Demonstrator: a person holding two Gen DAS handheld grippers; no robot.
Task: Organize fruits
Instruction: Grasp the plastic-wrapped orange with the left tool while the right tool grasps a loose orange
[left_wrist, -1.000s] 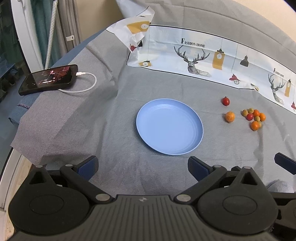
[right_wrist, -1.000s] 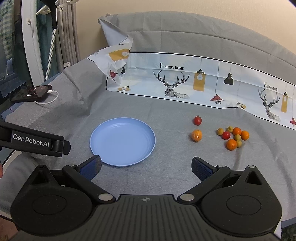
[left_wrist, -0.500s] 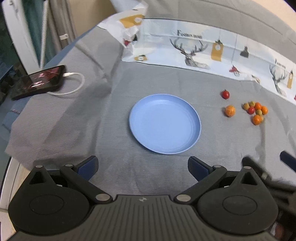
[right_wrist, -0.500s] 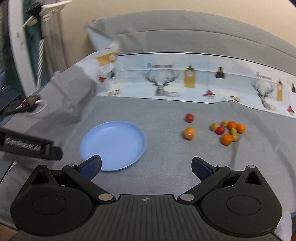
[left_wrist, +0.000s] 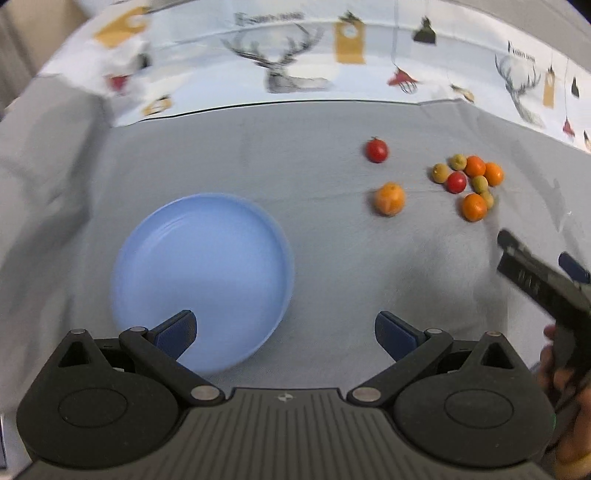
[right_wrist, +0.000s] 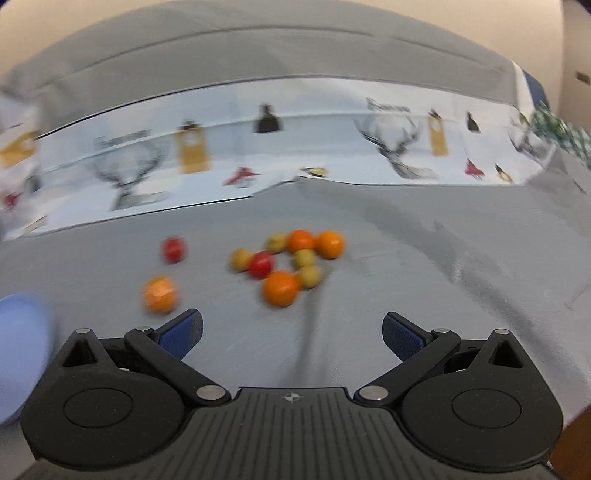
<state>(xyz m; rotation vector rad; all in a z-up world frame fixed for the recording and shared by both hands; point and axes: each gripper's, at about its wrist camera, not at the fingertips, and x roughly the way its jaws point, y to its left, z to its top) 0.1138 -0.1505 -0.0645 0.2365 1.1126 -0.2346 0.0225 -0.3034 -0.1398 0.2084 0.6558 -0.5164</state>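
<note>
Nothing here reads clearly: the printed cloth (left_wrist: 295, 66) beyond the left gripper's tips carries a heading above the deer, blurred past reading

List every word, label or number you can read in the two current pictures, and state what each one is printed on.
No text reads with certainty now.
Heading above the deer on the printed cloth: dark lettering, too blurred to read.
Second heading at that cloth's right end, left wrist view: too blurred.
Heading above the right deer, right wrist view: blurred, unreadable.
Pale marks on the right tongs: too small and blurred.
Blue plate and fruits: none.
</note>
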